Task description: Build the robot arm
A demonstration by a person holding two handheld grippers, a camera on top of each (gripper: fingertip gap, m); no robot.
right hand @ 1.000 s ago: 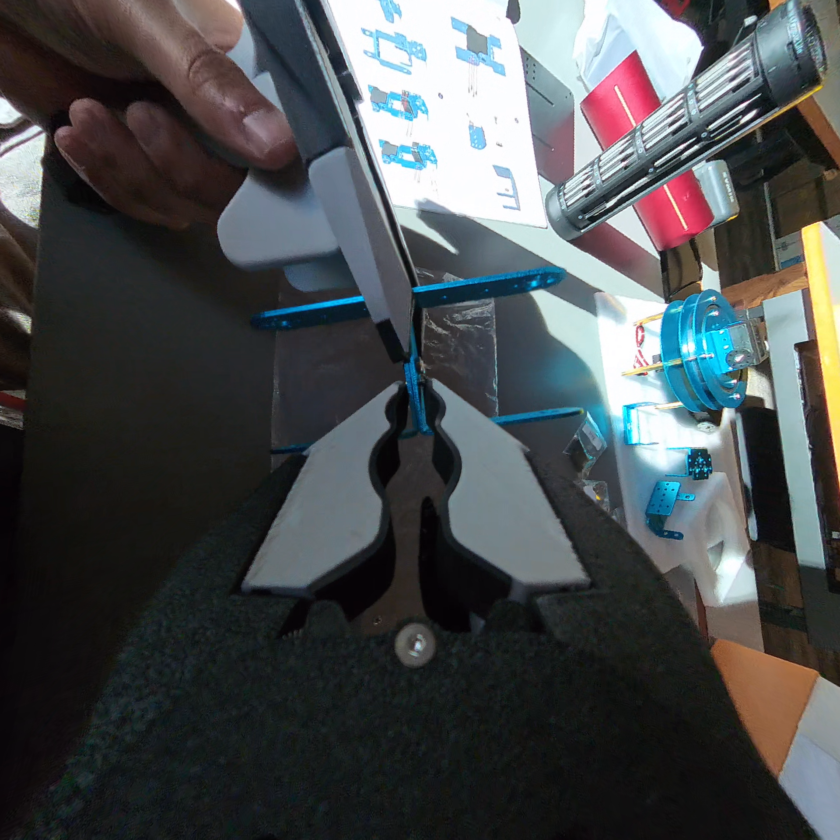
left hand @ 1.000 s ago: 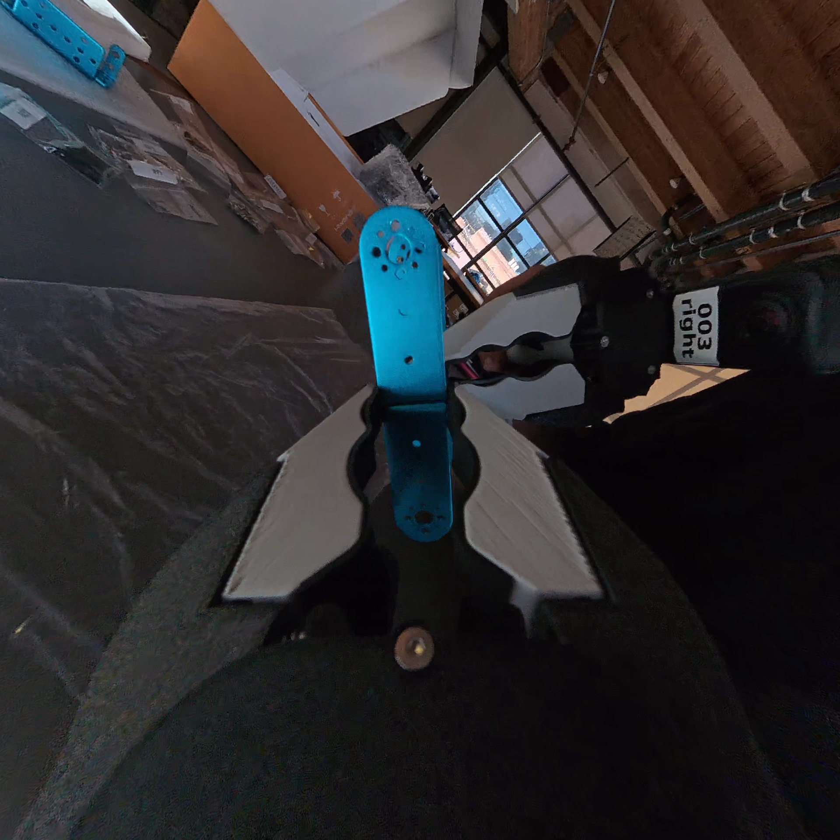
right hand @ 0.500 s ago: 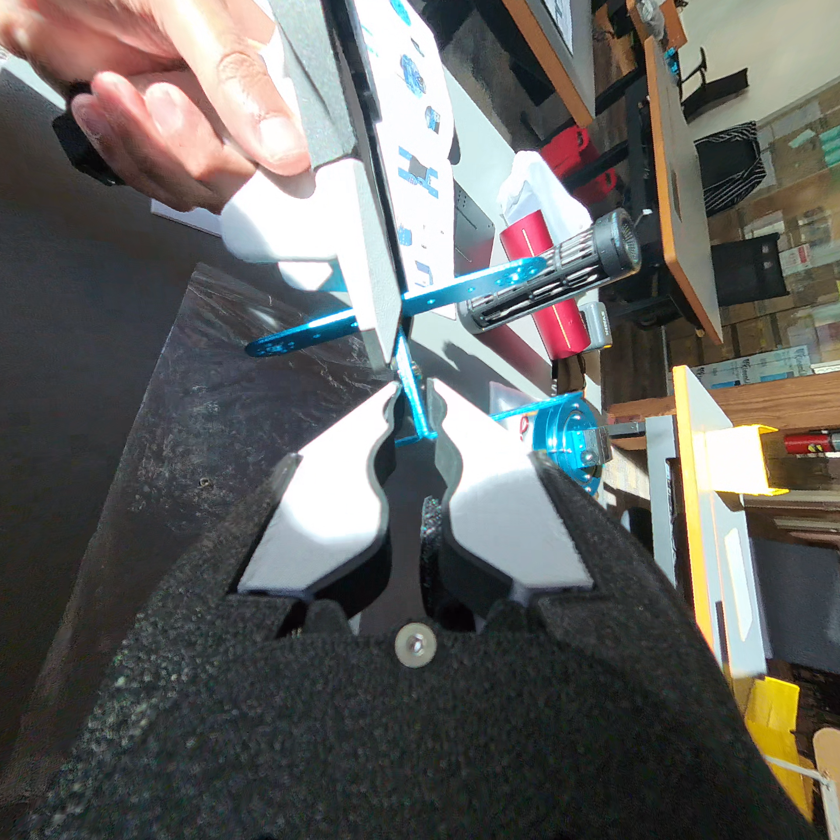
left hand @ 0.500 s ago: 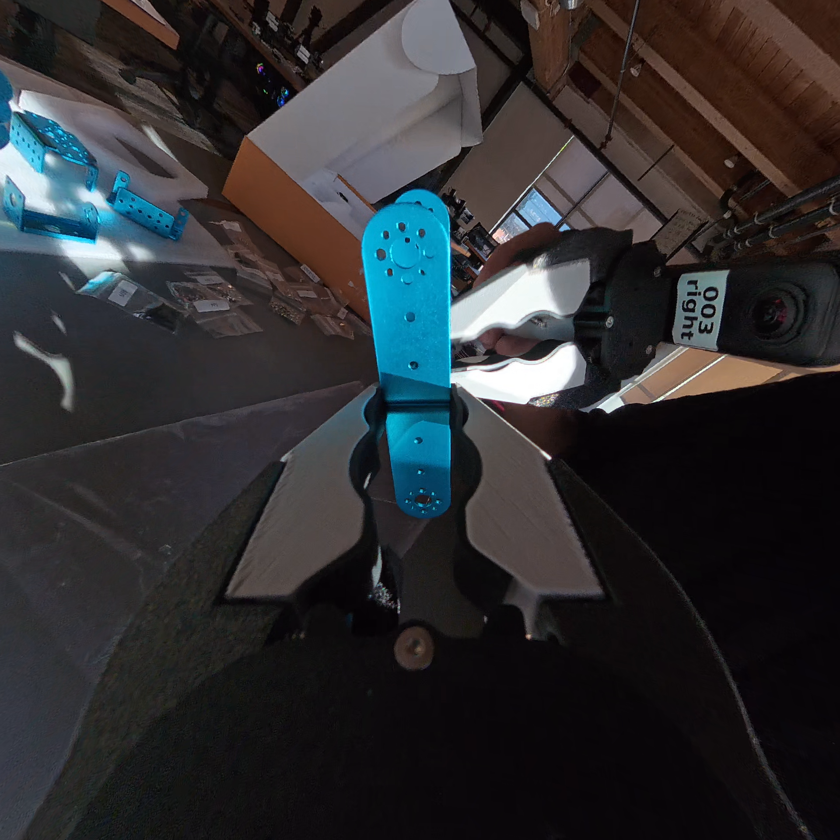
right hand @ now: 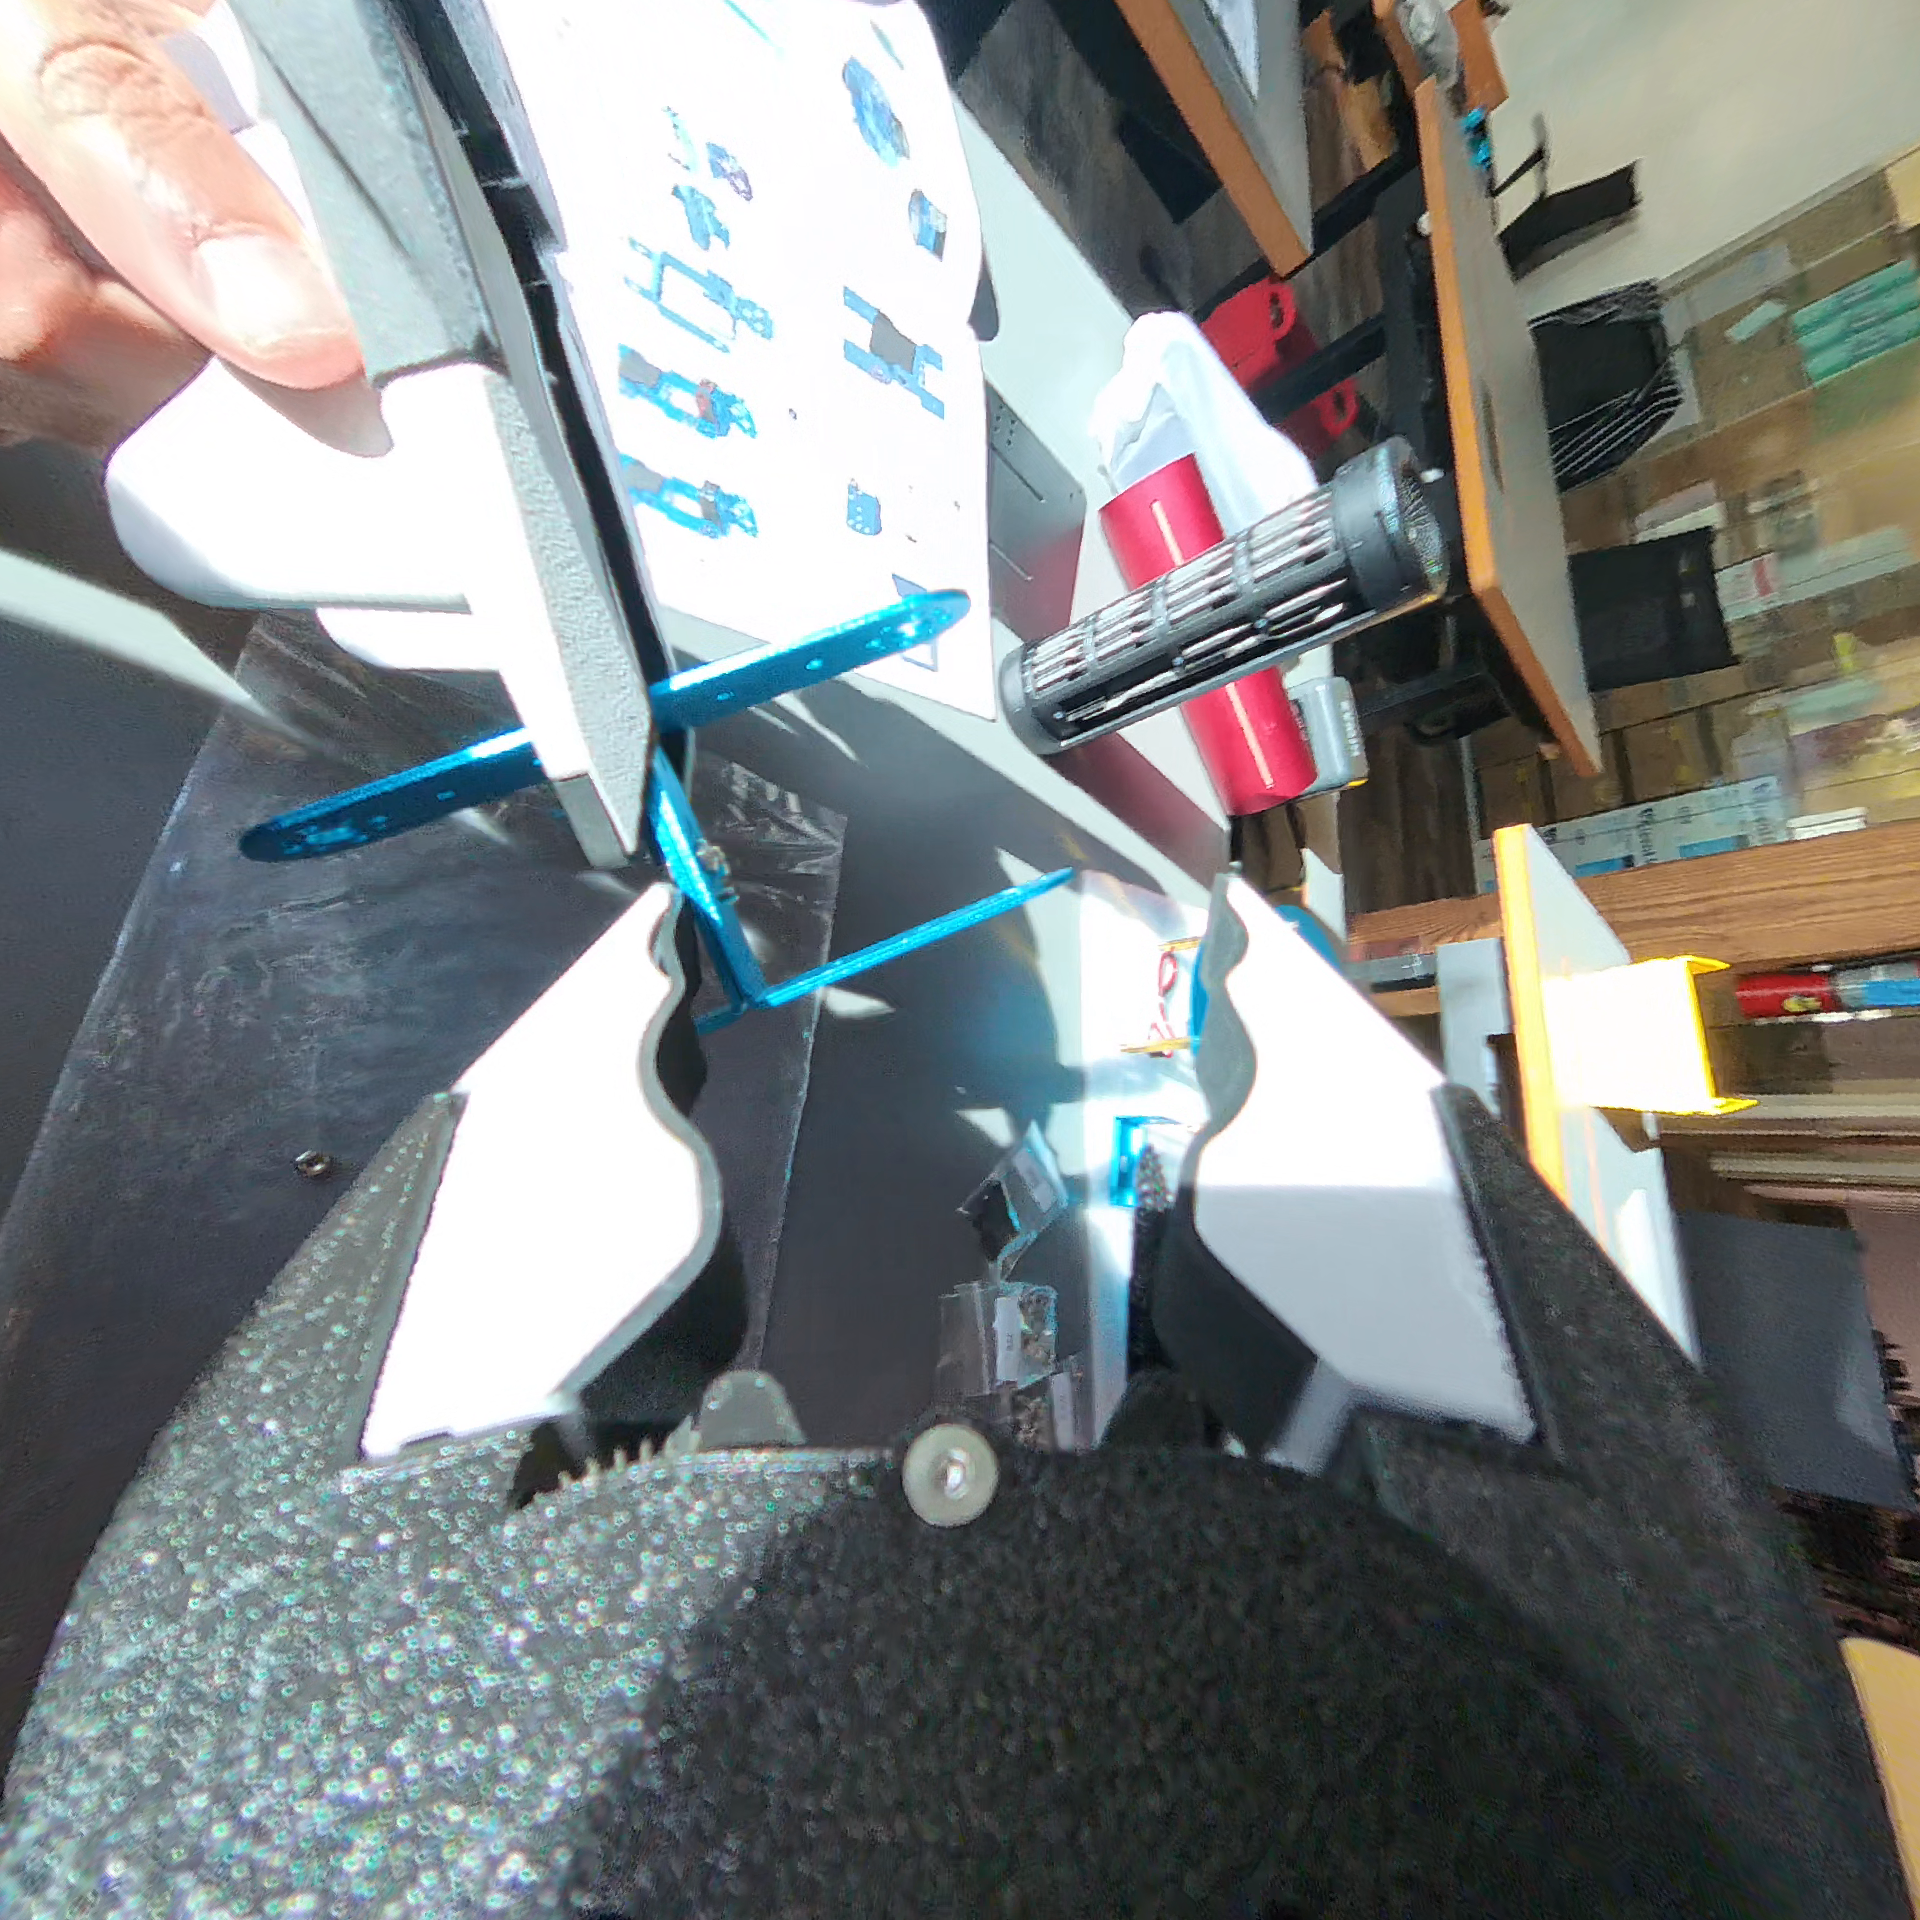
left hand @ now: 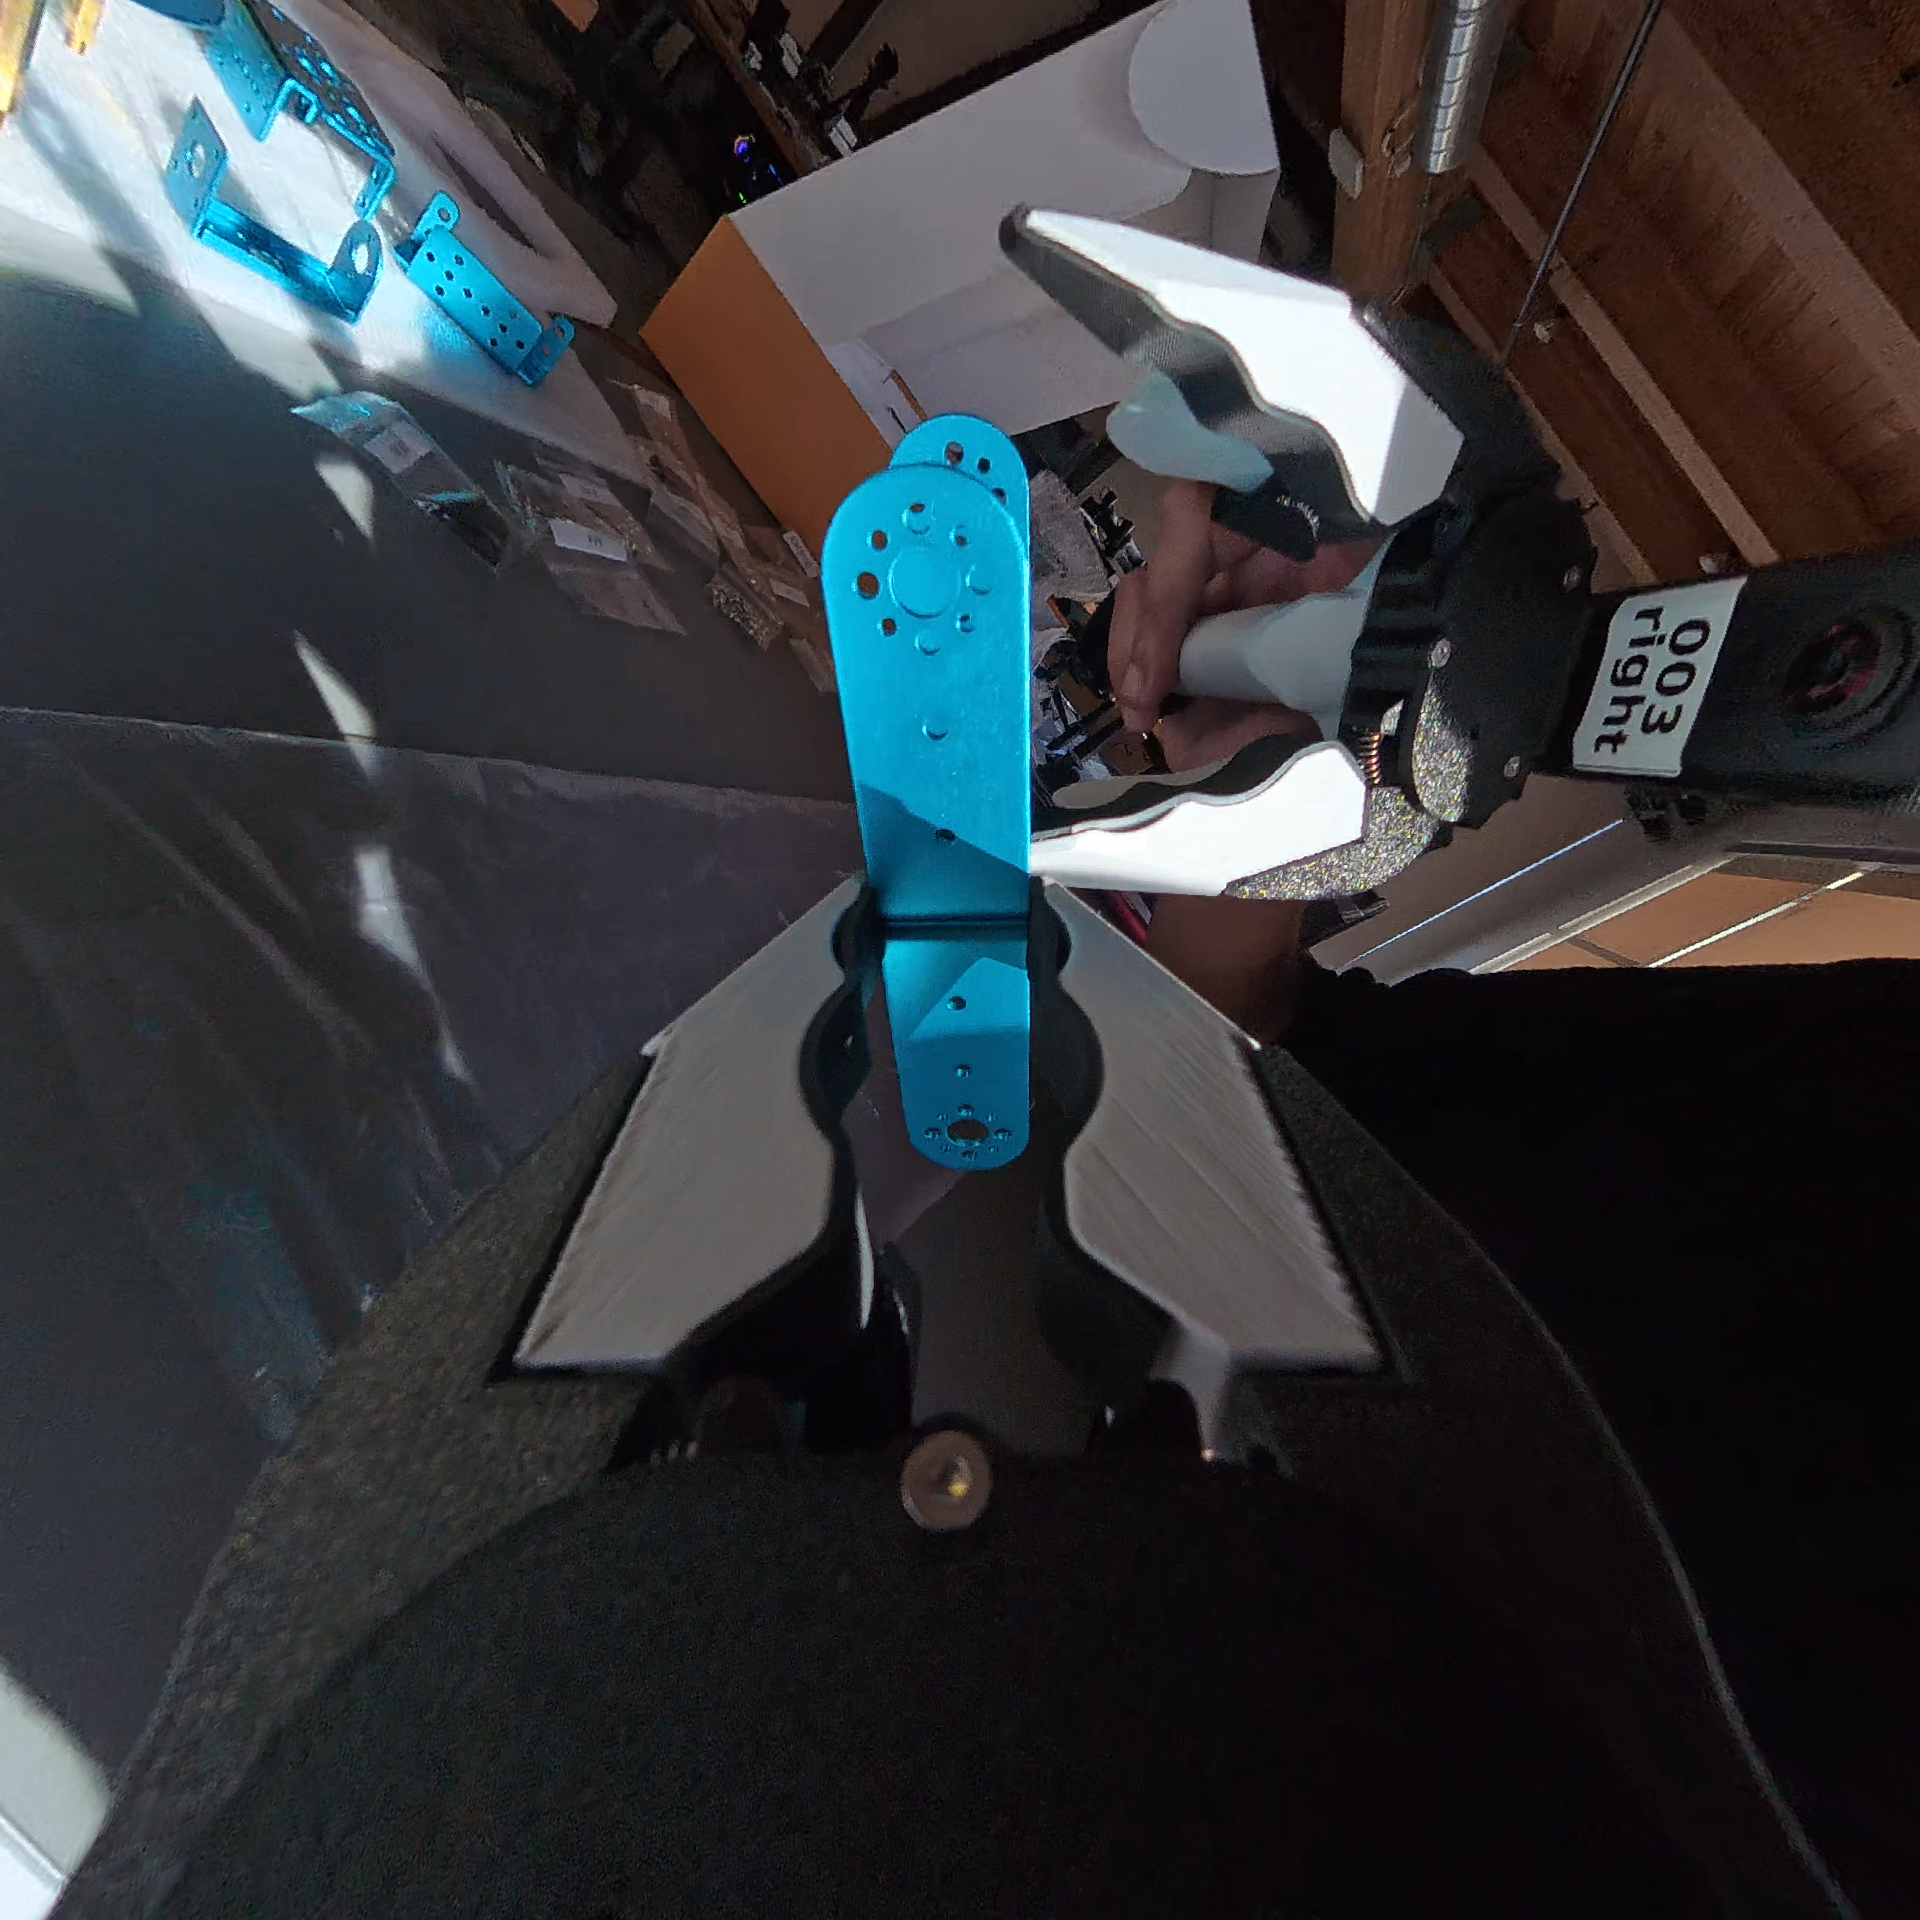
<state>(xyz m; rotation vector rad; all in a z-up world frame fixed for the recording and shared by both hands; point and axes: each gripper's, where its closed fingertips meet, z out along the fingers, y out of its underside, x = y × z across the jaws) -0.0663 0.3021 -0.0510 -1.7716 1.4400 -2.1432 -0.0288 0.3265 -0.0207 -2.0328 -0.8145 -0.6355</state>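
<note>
My left gripper (left hand: 943,906) is shut on a blue metal U-shaped bracket (left hand: 927,665) with drilled holes, clamping its base, and one long arm stands up ahead of the pads. The right wrist view shows the same bracket (right hand: 894,951) held in the air by the left gripper's fingers (right hand: 582,675). My right gripper (right hand: 945,914) is open wide. The bracket's base lies close to its left finger (right hand: 623,1039), and neither pad presses on it. In the left wrist view the right gripper (left hand: 1101,582) shows at the right with its jaws spread beside the bracket.
A black mat (right hand: 312,1039) covers the table below. A printed sheet (right hand: 790,312), a red cylinder (right hand: 1247,727) and a black bit holder (right hand: 1226,613) lie beyond. More blue brackets (left hand: 301,197) lie on white foam, near small parts bags (left hand: 613,540) and an orange-and-white box (left hand: 831,343).
My right gripper was shut on the bracket's base beside the left fingertips and has now opened wide, letting go. My left gripper keeps its hold, and both views have tilted.
</note>
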